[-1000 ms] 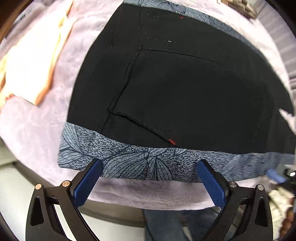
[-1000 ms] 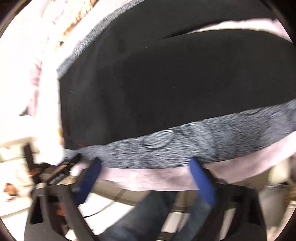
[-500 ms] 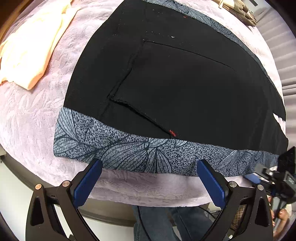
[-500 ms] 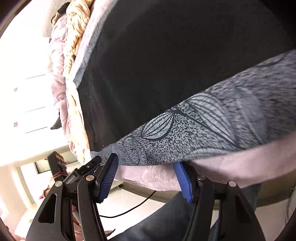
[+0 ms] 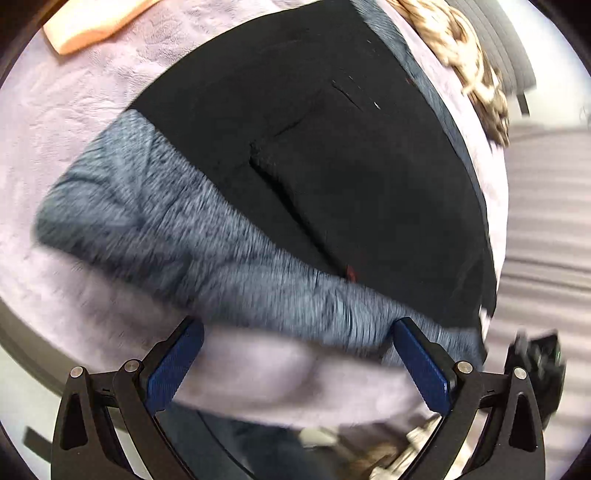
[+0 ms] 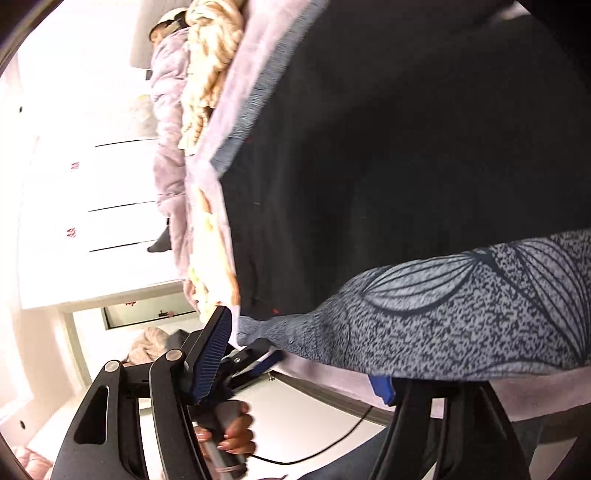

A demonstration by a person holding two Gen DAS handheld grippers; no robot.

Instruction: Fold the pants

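**Both claws brought to the waistband edge**

The black pants (image 5: 332, 177) are spread on the lilac-covered counter (image 5: 74, 110), the patterned waistband (image 5: 207, 251) now nearer than half a second ago. The left claw (image 5: 295, 365) is held released at 6 o'clock; the right claw (image 6: 306, 354), also released, straddles the waistband corner, so a grasp is judged imminent.

Under everything you have a fuzzy lilac embossed blanket (image 5: 74, 110) covering the round table. At the far left lies a folded peach-coloured cloth (image 5: 92, 26). At the far right sits a beige and brown knitted garment (image 5: 469, 62). Beyond it, you see a quilted lilac jacket (image 6: 170, 110) and white cabinet doors (image 6: 92, 177).
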